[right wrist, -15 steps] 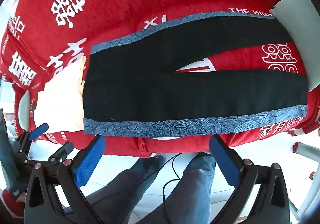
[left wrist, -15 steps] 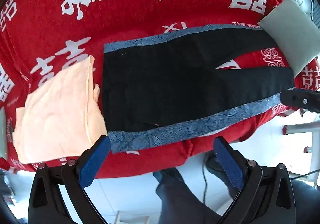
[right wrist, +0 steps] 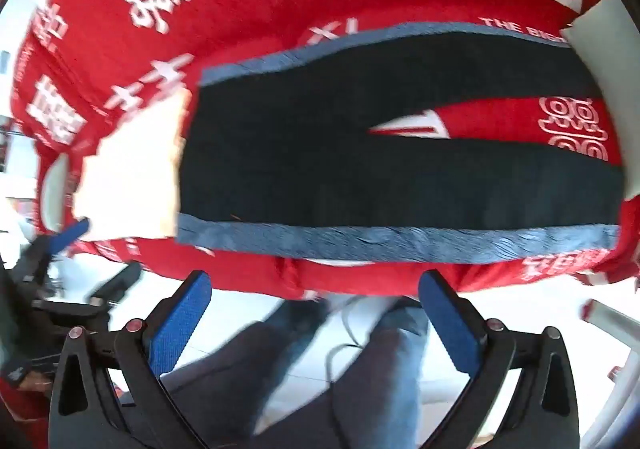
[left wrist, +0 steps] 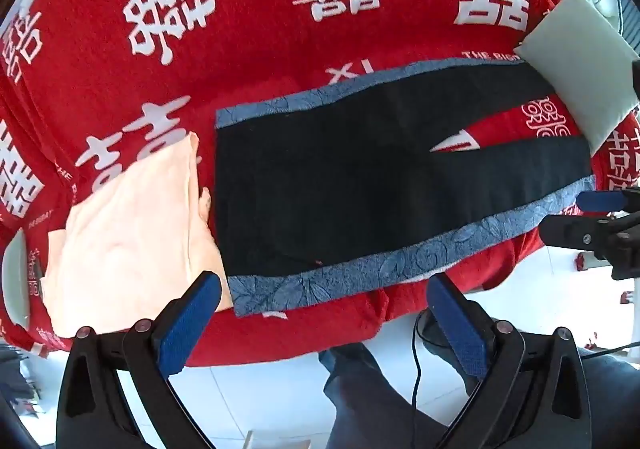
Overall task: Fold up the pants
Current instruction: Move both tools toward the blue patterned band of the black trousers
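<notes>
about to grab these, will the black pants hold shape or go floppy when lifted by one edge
Probably floppy: the black pants lie flat and thin, following the red blanket beneath. Likely light, showing no bulk. The blue patterned side band may feel slightly firmer, though that is uncertain.

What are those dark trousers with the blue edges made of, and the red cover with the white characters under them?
The pants look like thin, matte black woven cloth lying flat, their blue-grey side bands showing a leaf pattern, possibly printed or jacquard. The red cover looks like plush, towel-like fabric: its surface appears fuzzy, and the white characters have soft edges.
</notes>
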Demonstrator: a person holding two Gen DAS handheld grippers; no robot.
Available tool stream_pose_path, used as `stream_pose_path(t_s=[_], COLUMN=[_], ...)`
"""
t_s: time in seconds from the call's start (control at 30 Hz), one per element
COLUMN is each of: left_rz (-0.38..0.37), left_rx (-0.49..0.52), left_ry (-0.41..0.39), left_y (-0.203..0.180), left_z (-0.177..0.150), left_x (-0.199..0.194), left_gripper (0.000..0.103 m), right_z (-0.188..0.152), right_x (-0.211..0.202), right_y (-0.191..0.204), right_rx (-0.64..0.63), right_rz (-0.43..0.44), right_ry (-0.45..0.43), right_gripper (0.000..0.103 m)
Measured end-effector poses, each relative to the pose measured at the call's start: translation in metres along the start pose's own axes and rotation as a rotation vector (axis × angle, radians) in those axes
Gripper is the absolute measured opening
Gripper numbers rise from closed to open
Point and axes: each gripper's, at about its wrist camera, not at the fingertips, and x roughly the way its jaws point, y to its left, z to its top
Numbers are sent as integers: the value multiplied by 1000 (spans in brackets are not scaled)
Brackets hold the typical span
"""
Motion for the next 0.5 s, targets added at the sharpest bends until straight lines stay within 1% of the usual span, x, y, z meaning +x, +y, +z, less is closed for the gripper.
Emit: stream_pose_path(t_s=[0.07,0.13,0.27,0.5], left_rz=[-6,-15,20,42], left_rx=[-2,0,2,19], left_ry=[-14,-17,-30,-44], left_y=[1,1,2,-2], left_z=[1,3,9,12], left_x=[-3,-3,-5,-5], left_gripper=[103,103,103,103], right_z=[1,4,8,15], right_x=[0,-2,-3,-5], right_y=[-8,-16,-21,-23], right_rx=[26,47,50,38], right_rz=[2,-14,-40,-58], right_ry=[7,7,7,9], right_gripper=[103,103,103,103])
